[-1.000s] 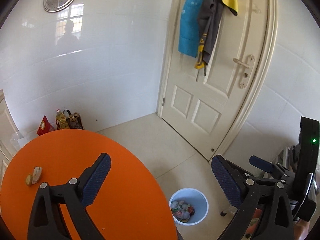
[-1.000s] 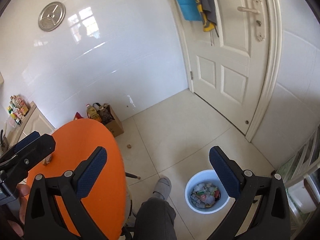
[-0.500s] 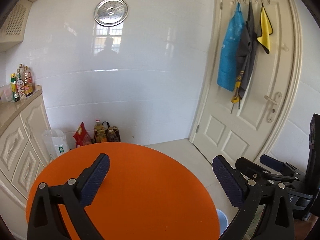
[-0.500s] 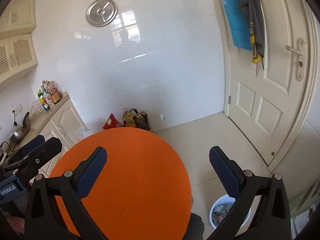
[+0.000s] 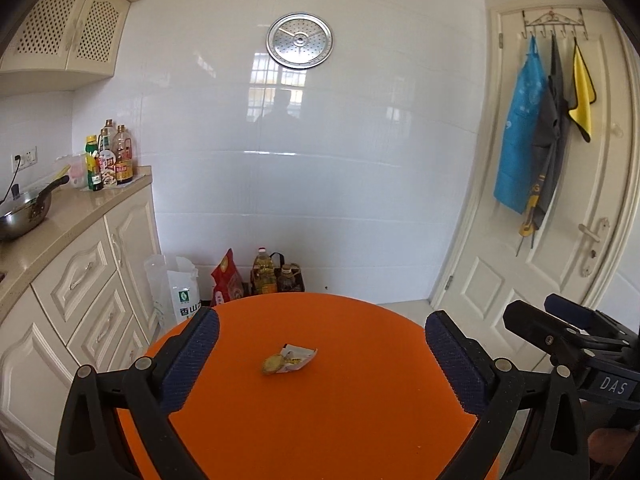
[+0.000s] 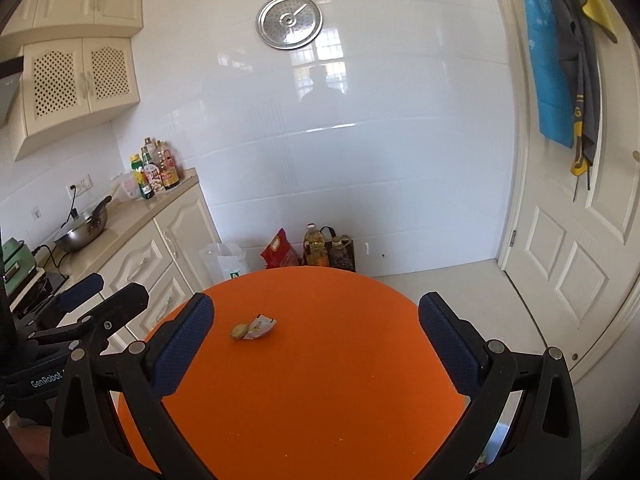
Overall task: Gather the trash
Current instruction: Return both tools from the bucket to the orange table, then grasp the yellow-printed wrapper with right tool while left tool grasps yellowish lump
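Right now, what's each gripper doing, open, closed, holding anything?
Left gripper: open, empty, above the table.
Right gripper: open, empty.

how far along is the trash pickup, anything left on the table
Not finished: a crumpled wrapper and a small yellowish scrap lie on the orange table. Nothing in hand: left gripper and right gripper are both open, above the table. Grabbing and binning remain.

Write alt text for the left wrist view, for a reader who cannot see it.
The left gripper, jaws wide open and empty, hangs over a round orange table where a crumpled wrapper and a small yellowish scrap lie together. Behind are a white tiled wall, cream cabinets and a white door. The right gripper enters at the right edge.
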Demonstrator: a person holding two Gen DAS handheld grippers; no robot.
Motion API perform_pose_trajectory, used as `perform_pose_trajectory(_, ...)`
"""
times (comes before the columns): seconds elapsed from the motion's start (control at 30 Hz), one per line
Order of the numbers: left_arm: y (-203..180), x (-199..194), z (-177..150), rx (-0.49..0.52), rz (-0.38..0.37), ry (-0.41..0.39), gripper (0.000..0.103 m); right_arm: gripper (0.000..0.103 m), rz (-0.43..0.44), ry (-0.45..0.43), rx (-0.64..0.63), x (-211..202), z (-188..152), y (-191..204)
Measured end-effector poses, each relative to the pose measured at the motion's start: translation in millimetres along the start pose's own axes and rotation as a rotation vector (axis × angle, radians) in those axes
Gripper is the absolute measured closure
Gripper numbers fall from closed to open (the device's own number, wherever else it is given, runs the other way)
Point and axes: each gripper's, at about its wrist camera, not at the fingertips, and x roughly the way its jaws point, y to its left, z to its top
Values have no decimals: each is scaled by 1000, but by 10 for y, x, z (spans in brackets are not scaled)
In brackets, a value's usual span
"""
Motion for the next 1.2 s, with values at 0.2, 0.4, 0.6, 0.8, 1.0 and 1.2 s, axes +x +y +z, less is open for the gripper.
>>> perform_pose_trajectory(0.2,116,209,43,-23,48,27,1,0,34,42,-26,281,-27,205)
perform_pose_trajectory(0.4,250,670,25,-50,90,105,1,0,61,136,-36,809,-162,254)
perform_pose_trajectory(0.6,273,1332,81,-74,121,202,1,0,75,269,-40,1541,-410,297)
perform_pose_trajectory(0.8,369,1975,168,-106,153,274,1,3,118,376,-29,2215,-656,386)
perform_pose_trajectory(1.0,367,2468,207,-108,161,313,1,21,152,437,-20,2675,-802,518)
perform_pose_trajectory(1.2,307,2834,253,-105,156,336,1,53,187,468,13,2911,-891,604)
